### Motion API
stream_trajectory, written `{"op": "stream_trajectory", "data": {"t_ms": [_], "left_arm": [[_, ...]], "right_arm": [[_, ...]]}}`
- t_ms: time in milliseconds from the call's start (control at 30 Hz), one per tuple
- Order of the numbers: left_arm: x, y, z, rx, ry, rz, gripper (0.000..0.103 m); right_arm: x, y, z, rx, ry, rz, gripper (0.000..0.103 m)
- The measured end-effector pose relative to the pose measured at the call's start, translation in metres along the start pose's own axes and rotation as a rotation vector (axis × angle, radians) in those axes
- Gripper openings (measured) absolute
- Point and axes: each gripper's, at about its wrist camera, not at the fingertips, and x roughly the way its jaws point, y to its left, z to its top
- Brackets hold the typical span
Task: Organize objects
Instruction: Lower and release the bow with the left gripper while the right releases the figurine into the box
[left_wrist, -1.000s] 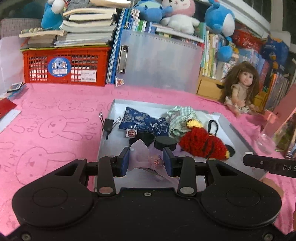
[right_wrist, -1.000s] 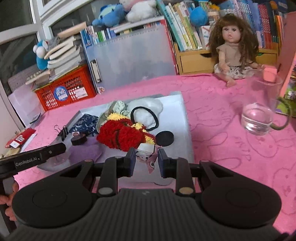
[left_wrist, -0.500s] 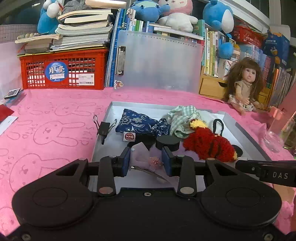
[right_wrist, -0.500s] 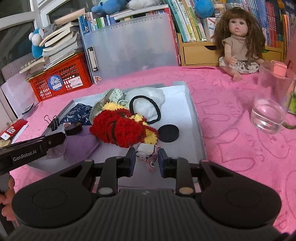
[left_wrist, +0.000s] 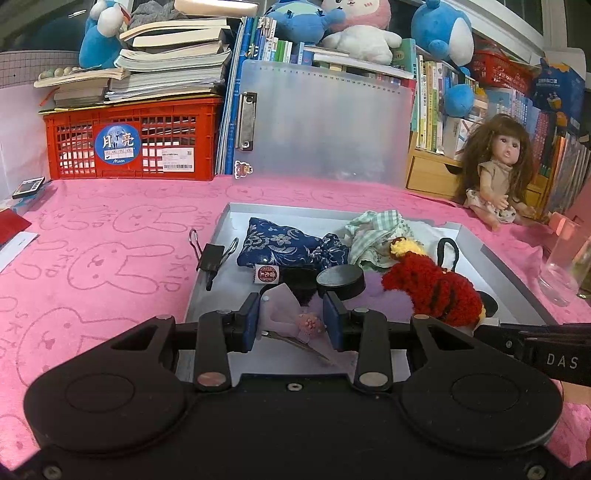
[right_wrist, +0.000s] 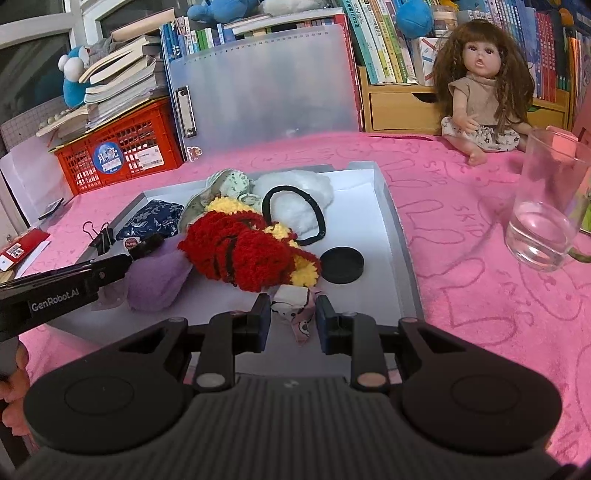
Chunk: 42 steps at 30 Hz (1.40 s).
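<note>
Lilac hair clip (left_wrist: 295, 325) sits clenched in my left claw (left_wrist: 293, 323); my right claw (right_wrist: 291, 319) grips a pink printed bow (right_wrist: 295, 310). Both hover at the tray's (left_wrist: 498, 266) six o'clock edge; its jumbled contents remain unsorted.

Both views a little closer to the grey tray (left_wrist: 491, 258)

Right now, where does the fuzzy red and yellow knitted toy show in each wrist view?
Left wrist view: fuzzy red and yellow knitted toy lies right of centre in the shallow grey tray.
Right wrist view: the toy lies at centre, above the fingers.
Shared landmark: the black round puck beside it.
</note>
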Motion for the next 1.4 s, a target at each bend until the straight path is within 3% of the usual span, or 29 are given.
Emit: {"op": "stream_trajectory", "data": {"t_ms": [667, 1033, 1400], "left_arm": [[0.001, -0.004, 0.006, -0.001, 0.014, 0.01, 0.038], [-0.02, -0.016, 0.012, 0.033, -0.022, -0.037, 0.051], [-0.049, -0.017, 0.013, 0.053, -0.043, -0.072, 0.078]], "right_arm": [[-0.004, 0.003, 0.003, -0.009, -0.012, 0.005, 0.034], [-0.022, 0.008, 0.009, -0.021, -0.044, 0.007, 0.05], [-0.046, 0.007, 0.006, -0.036, -0.079, -0.009, 0.065]]}}
